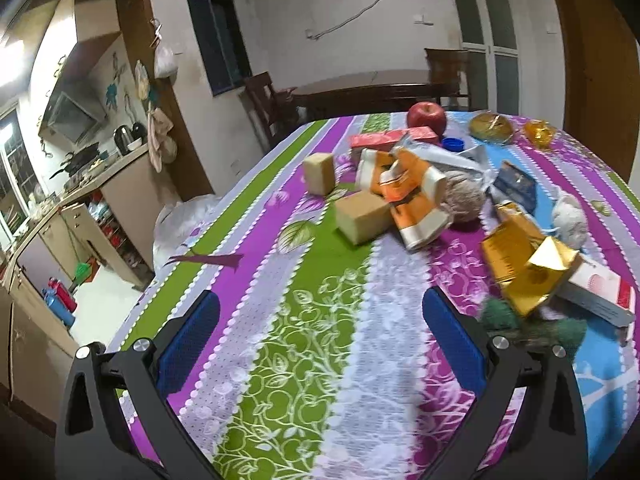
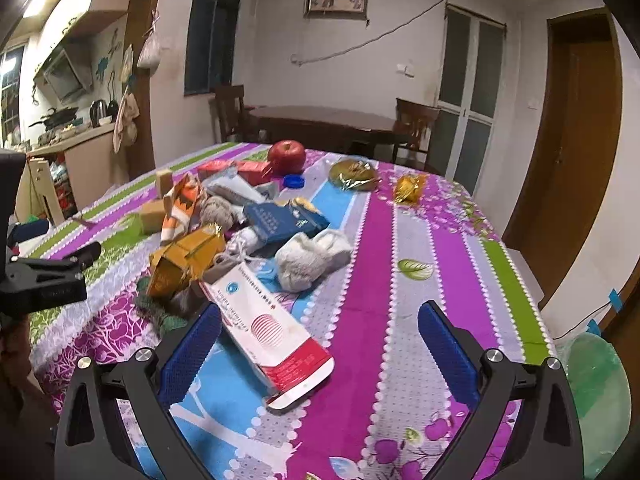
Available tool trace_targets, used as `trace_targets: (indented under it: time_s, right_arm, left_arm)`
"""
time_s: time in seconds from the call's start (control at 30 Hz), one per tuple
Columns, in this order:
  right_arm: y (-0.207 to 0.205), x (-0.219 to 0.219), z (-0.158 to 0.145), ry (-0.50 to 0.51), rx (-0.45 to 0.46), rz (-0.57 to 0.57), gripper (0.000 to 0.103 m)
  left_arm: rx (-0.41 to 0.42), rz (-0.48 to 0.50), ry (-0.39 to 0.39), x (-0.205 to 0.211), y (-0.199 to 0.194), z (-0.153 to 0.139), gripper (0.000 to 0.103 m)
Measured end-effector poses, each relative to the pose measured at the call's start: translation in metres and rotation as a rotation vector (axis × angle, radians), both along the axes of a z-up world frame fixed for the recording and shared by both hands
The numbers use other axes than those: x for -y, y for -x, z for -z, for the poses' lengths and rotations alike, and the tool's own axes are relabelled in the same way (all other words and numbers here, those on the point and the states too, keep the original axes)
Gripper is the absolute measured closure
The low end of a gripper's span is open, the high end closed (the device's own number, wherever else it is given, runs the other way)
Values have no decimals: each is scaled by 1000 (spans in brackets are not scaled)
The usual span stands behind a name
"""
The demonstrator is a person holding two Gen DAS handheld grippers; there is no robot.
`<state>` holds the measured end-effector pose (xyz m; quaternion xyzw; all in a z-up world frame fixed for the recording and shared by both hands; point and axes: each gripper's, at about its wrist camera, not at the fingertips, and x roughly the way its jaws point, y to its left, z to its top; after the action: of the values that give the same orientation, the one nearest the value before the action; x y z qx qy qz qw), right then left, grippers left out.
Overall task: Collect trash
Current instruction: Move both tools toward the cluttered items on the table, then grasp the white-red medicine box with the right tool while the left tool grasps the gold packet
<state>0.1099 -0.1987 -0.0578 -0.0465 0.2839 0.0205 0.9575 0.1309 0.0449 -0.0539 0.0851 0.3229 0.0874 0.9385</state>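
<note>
A heap of trash lies on the striped floral tablecloth [image 1: 320, 320]. In the left wrist view I see an orange-and-white carton [image 1: 416, 196], two tan blocks [image 1: 362, 214], a crushed gold box [image 1: 524, 260] and a white-and-red box [image 1: 600, 286]. My left gripper [image 1: 320, 336] is open over bare cloth, short of the heap. In the right wrist view the white-and-red box [image 2: 272, 332] lies just ahead of my open right gripper [image 2: 320, 340], nearer its left finger [image 2: 188, 352]. The gold box [image 2: 184, 260], a blue box [image 2: 280, 220] and a grey-white cloth wad [image 2: 308, 260] sit behind. The left gripper [image 2: 60, 268] shows at left.
A red apple [image 2: 286, 156], a blue bottle cap [image 2: 293, 181], a gold foil plate [image 2: 352, 176] and an amber wrapper [image 2: 408, 188] lie at the table's far end. A green plastic bag [image 2: 596, 396] hangs off the right edge. A white bag [image 1: 180, 220] sits beside the left edge. Dark dining table and chairs [image 2: 324, 120] stand behind.
</note>
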Motion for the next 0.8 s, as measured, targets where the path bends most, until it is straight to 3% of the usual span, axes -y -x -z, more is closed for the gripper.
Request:
trace_targets:
  time_s: [0.43,0.6,0.8]
  right_arm:
    - [-14,-13,11,-4,-67,-77,5]
    - [-21,-18,18,-22,-115,-153,5]
    - [-42,-27,36,37,-232,-270,10]
  left_arm:
    - [-52,-7,-10,0,-9,14,5]
    - [-61,-5,35,-8,-10,14,5]
    - [-70,-1,89,-15,-13,15,5]
